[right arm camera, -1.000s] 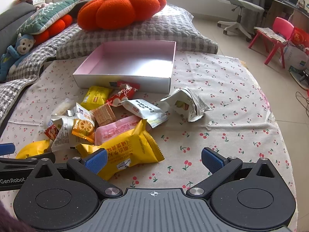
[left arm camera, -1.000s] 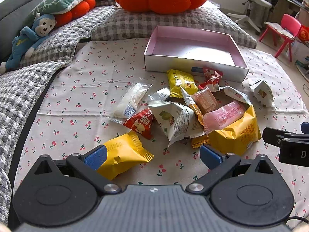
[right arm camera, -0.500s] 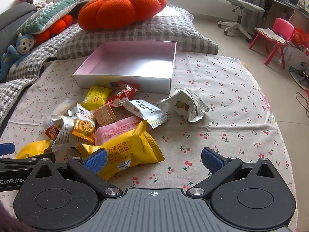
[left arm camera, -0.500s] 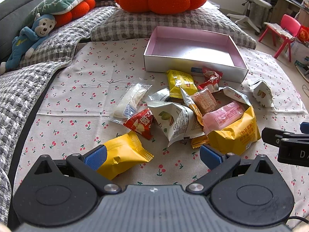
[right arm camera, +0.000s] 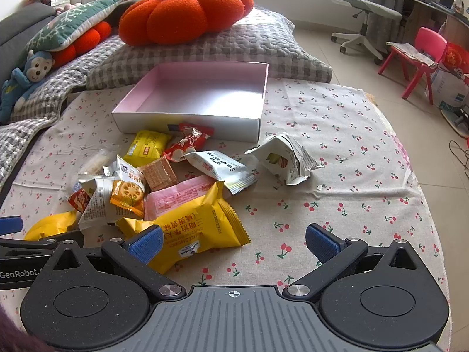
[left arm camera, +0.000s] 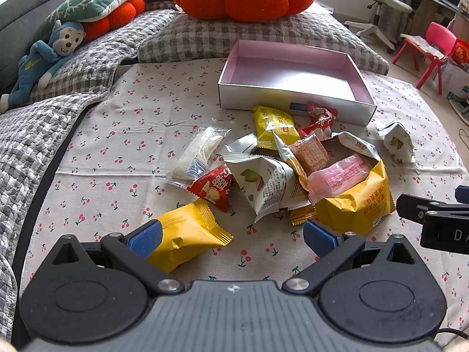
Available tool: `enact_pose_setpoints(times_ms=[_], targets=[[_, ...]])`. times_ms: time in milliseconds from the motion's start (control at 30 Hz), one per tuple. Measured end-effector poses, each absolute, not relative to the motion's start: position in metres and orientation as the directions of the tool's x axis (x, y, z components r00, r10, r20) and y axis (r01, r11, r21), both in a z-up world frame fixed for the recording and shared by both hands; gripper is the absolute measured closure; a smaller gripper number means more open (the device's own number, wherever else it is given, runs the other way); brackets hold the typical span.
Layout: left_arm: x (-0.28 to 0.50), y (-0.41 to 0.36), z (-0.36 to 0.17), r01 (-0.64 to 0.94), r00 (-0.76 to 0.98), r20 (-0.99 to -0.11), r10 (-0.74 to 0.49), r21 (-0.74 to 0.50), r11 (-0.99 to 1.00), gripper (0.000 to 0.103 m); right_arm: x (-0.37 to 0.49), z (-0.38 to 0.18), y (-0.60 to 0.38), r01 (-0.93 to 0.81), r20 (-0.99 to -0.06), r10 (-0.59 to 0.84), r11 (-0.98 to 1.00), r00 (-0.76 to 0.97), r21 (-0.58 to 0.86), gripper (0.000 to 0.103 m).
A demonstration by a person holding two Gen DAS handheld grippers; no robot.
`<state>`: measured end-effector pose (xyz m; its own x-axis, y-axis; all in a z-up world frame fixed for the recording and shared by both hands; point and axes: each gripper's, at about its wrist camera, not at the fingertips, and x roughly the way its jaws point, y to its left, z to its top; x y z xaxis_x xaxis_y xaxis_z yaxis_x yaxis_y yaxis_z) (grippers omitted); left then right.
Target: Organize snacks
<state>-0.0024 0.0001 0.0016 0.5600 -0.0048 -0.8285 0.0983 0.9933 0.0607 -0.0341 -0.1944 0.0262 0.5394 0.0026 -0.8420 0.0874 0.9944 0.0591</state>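
The sorting had not really begun: the pink box [left arm camera: 296, 72] sat with nothing in it at twelve o'clock on the cherry-print cloth [left arm camera: 123, 135], and every snack lay loose in a heap just in front of its near wall. The left gripper [left arm camera: 231, 234] had its fingers spread wide and held nothing, though a small yellow packet [left arm camera: 187, 233] lay touching its left finger at about ten o'clock. The right gripper [right arm camera: 234, 243] was likewise spread and empty-handed, with the big yellow bag [right arm camera: 193, 234] against its left finger. A torn white wrapper [right arm camera: 285, 157] lay apart at one o'clock. The next move probably called for centring one gripper over its nearest packet, pinching it, and carrying it to the box. Compared with a second before, almost nothing differed; both grippers had barely shifted.
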Motion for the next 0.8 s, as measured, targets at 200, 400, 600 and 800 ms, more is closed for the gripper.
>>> enact_pose_setpoints(times_ms=[200,400,600,800], targets=[[-0.0023,0.0001,0.0014,0.100,0.558,-0.830,-0.005,0.061,0.993,0.000,-0.0342,0.0262,-0.1945,0.086,-0.842,0.004,0.994,0.540,0.060,0.000],[-0.0027,0.0001,0.0020,0.099,0.558,-0.830,-0.006,0.060,0.993,0.000,-0.0340,0.0263,-0.1932,0.084,-0.842,0.006,0.995,0.540,0.061,0.000],[-0.0028,-0.0001,0.0021,0.099,0.558,-0.830,-0.005,0.060,0.993,0.000,-0.0341,0.0265,-0.1933,0.083,-0.842,0.006,0.995,0.540,0.060,0.000],[-0.0028,0.0001,0.0018,0.099,0.557,-0.830,-0.005,0.060,0.993,0.000,-0.0338,0.0273,-0.1933,0.074,-0.843,0.022,0.995,0.538,0.074,0.000]])
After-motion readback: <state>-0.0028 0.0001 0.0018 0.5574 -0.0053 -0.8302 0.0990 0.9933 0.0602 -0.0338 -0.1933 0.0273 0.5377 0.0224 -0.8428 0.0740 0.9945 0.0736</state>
